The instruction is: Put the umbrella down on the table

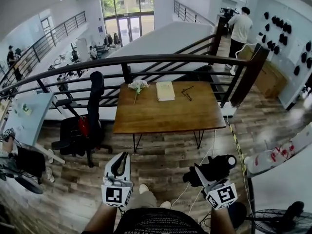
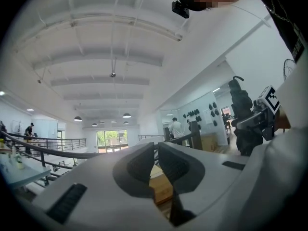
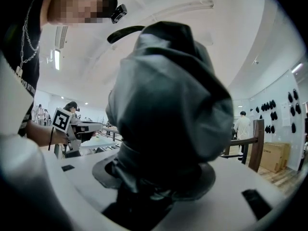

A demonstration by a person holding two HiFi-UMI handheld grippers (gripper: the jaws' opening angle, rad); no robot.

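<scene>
Black folded umbrella [image 1: 214, 168] is clamped in the right tool [image 1: 202, 175]. Its bunched canopy fills the right gripper view, and a strap loop curls off the top. The jaws stand partly apart around the bundle and press on it. The left tool [image 1: 121, 160] has its jaws together with nothing between them, and it is held level just left of the right one, close to the person's body.

As for progress, the umbrella is in hand but well apart from the wooden surface [image 1: 165, 118], with a stretch of plank floor between them. The put-down itself looks not yet begun. What is left is to close that gap, lower the umbrella onto the wood and let go.

The surface's near edge faces the person and its far edge backs onto a dark railing [image 1: 146, 60]. What lies on it keeps to the far half:
- a sprig of white flowers [image 1: 138, 86] at the far left
- a pale book [image 1: 165, 90] in the far middle
- a pair of glasses [image 1: 187, 92] just right of the book

The near half is bare and looks like ample landing room.

An office chair [image 1: 92, 116] stands just beside the left edge. A thin cable [image 1: 213, 140] trails over the floor from the right legs toward the person, and a fan [image 1: 273, 221] stands at the near right. A straight path down the middle appears open, and the cable is the likeliest snag underfoot.
</scene>
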